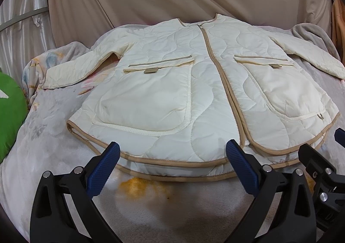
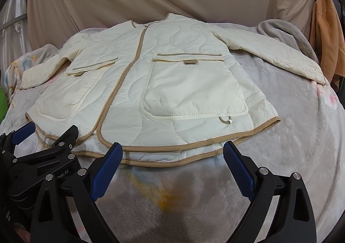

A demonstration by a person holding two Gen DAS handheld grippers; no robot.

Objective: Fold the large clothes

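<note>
Both claws, left claw (image 1: 172, 152) and right claw (image 2: 172, 152), gape empty at lower frame; pinching only the top hem layer of the cream quilted tan-trimmed jacket (image 1: 194, 83) risks a lopsided fold.

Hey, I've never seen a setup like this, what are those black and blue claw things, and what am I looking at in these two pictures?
Those are two hand-held grippers, one in each of a person's hands, each with a camera looking along its fingers. One picture comes from the left gripper, the other from the right gripper. Both have their blue-padded fingers spread open and hold nothing. In front of them a cream quilted jacket with tan trim lies flat, front up and closed at the front, sleeves out, on a grey blanket. A green cushion sits at the left.
</note>
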